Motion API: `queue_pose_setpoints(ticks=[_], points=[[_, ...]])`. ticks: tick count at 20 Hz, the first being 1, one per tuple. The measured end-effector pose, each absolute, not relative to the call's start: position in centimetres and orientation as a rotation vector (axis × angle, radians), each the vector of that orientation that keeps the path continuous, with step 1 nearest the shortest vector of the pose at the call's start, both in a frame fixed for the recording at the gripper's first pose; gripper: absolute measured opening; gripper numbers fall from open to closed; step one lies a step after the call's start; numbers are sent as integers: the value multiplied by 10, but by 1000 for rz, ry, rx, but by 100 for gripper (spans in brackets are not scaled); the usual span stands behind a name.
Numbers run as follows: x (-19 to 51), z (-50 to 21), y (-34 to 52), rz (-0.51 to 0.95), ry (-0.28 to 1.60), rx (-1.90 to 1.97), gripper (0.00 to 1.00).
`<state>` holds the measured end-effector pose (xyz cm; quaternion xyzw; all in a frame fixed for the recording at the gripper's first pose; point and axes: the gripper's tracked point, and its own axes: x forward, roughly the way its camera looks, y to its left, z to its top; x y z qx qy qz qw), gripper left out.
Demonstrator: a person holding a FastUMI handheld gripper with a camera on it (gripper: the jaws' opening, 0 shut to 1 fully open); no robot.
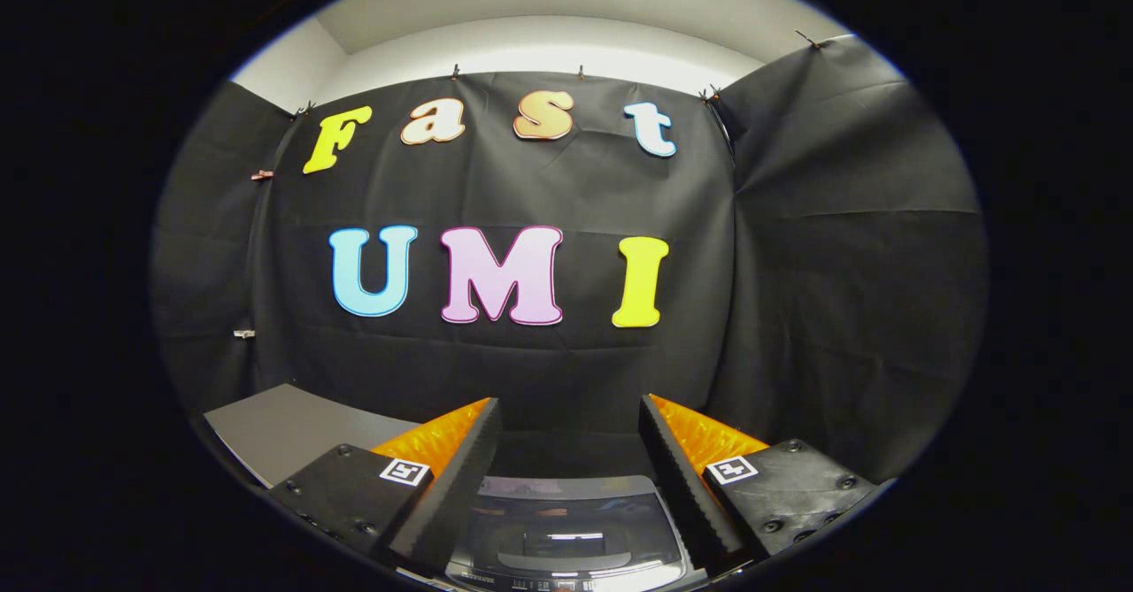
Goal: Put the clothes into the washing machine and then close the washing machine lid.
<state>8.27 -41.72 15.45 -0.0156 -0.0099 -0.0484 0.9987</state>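
Gripper held level, aimed at black cloth wall; fingers spread wide, gripping nothing. Below, between fingers: glossy dark-lidded grey washing machine, lid shut.

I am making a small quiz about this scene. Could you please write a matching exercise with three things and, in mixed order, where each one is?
Things:
1. washing machine
2. gripper
3. grey board

Places or states:
a. beside the machine, next to one finger, in front of the black cloth
b. low between the fingers, its glossy lid seen from above
c. fingers open wide, holding nothing

Pairs: 1-b, 2-c, 3-a
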Motion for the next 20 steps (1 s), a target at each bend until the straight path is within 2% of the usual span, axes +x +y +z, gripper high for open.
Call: queue_pose_setpoints(ticks=[20], points=[[84, 155, -431, -102, 5, -70, 98]])
